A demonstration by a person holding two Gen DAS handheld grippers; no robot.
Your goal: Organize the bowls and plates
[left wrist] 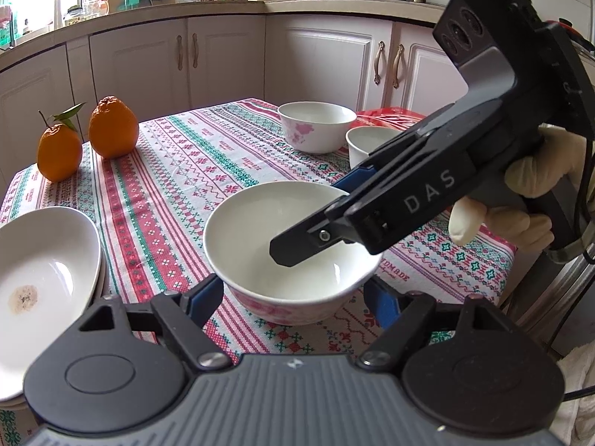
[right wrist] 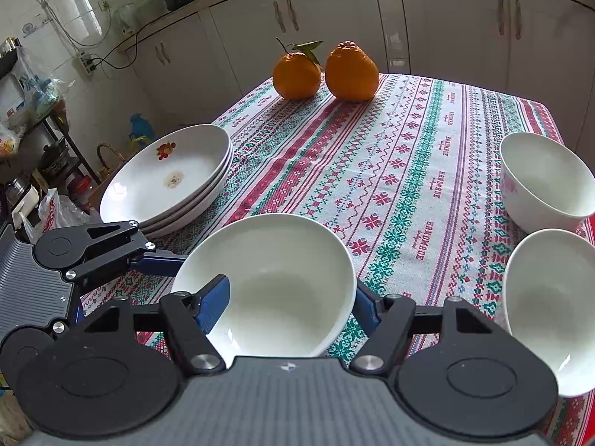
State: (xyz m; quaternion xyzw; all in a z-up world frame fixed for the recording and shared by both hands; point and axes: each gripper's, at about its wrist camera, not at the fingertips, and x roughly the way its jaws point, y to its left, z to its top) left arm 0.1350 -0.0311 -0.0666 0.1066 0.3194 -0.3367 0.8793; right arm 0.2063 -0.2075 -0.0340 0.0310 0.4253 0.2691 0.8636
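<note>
- Bowl (left wrist: 260, 223), white with pink flowers on the outside, standing upright on the striped tablecloth (left wrist: 178, 171), empty
- Left gripper (left wrist: 293, 290) low at the near side of it, 1 blue finger (left wrist: 204, 297) just beside each flank under the rim; pressing the wall or only close, impossible to tell from here
- Right gripper (right wrist: 292, 286) reaching in from the right, held by a gloved hand (left wrist: 520, 193) and angled down
- 1 of its fingers (right wrist: 214, 304) dipped inside, the other outside the rim, jaws spread wide astride the bowl's wall and clamping nothing
- Stack of shallow white plates (right wrist: 167, 182) at the left edge of the table, a brownish smear and a small fruit motif on the top 1
- 2 more bowls at the far right, well apart from the centre: 1 flowered (left wrist: 316, 126), 1 plain (left wrist: 368, 141) just beside it
- 2 oranges (right wrist: 349, 70) side by side at the far corner, a leafy stem on the smaller
</note>
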